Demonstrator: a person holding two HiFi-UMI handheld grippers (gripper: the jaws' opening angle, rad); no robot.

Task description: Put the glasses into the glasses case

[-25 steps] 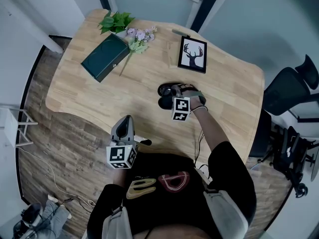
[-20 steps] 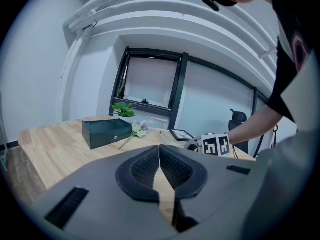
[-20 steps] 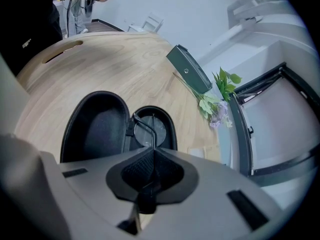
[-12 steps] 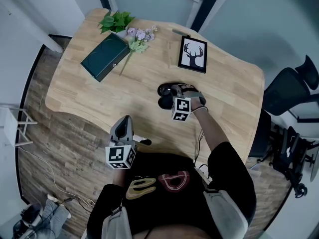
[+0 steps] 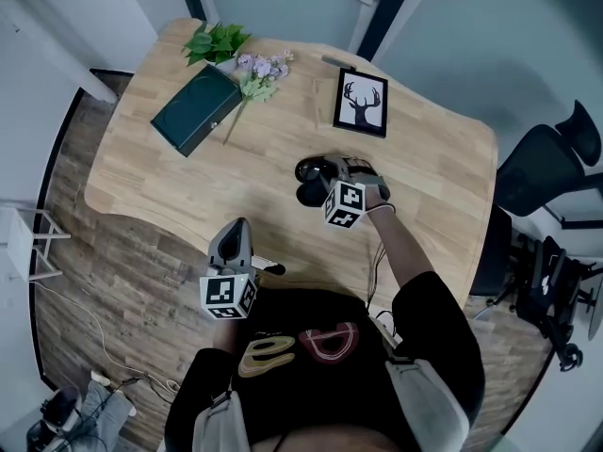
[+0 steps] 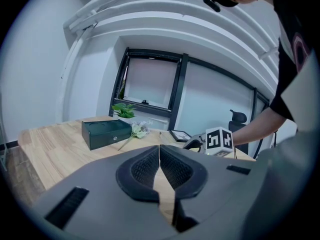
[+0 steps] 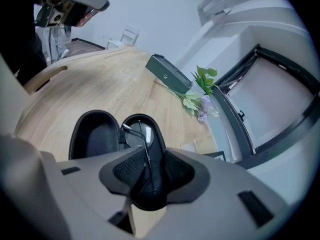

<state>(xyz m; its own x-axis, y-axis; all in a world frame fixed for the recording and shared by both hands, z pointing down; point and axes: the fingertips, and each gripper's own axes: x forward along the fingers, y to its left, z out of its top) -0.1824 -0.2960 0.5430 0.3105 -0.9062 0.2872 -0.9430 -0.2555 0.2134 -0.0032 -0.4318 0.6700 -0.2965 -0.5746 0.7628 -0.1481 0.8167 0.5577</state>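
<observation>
Head view, case: the glasses case (image 5: pixel 311 182) lies open on the table (image 5: pixel 188 177), right of middle and toward the near edge. I judge it sits there so your right arm reaches it without stretching.
Head view, right side: your right hand-held gripper (image 5: pixel 330 179) is over the case's right end. Its marker cube covers the jaws, and the glasses (image 7: pixel 136 134) cannot be made out from here.
Head view, left side: your left hand-held gripper (image 5: pixel 237 232) hangs off the near edge in front of you, well apart from the case. It looks parked, since one gripper seems enough for this step.
Head view, rest: a green box (image 5: pixel 198 111) sits near the far-left corner with flowers (image 5: pixel 262 69) just beside it. A deer picture (image 5: pixel 361 102) stands by the far edge.
Left gripper view, jaws: together, pads meeting, nothing between them.
Left gripper view, extra: it shows the box's front face and how low the other gripper rides over the table.
Right gripper view, jaws: clamped on a thin temple arm of the glasses, a hold that lets the lens end go in first.
Right gripper view, glasses: the lens end hangs at the mouth of the shell straight ahead, and the shell beside it is empty. I cannot tell whether the frame touches the lining.
Right gripper view, extra: only this view shows the glasses and the grip on them.
</observation>
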